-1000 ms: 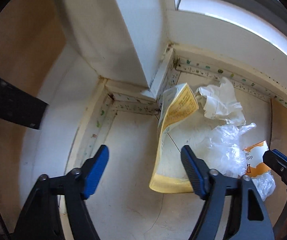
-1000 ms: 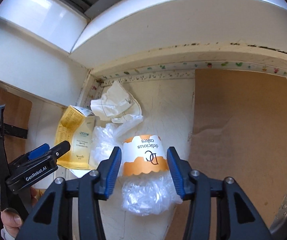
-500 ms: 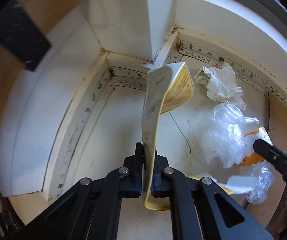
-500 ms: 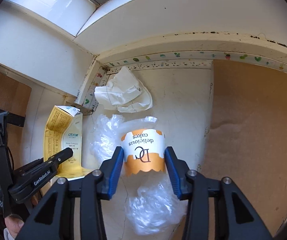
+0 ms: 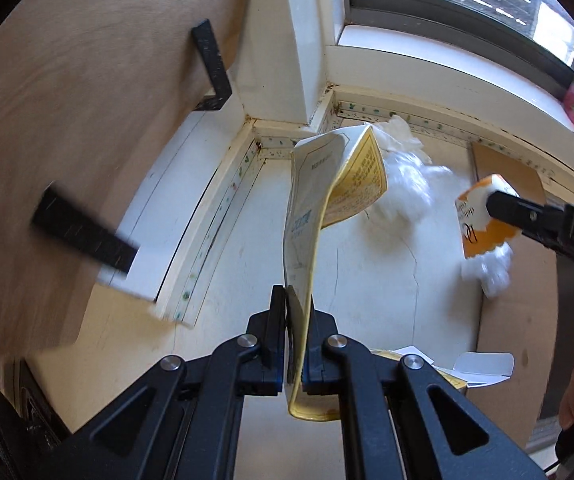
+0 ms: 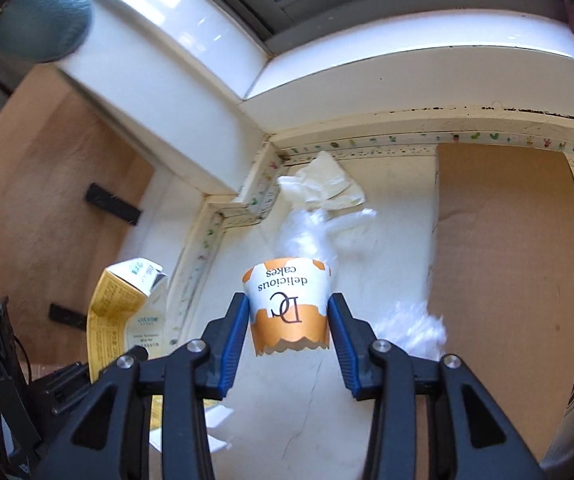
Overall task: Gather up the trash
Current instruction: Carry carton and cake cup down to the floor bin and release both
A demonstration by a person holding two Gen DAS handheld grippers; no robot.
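The flattened yellow carton (image 5: 307,216) stands on end in the left wrist view, its long axis running up and away from the left gripper (image 5: 294,344), whose jaws pinch its lower part above the worktop (image 5: 215,280); crumpled plastic (image 5: 403,192) lies behind. In the right wrist view the cake cup (image 6: 289,306) hangs upside down, clamped between the jaws of the right gripper (image 6: 289,344), which have just been closing; crumpled paper (image 6: 327,184) and cardboard (image 6: 507,264) lie beyond.
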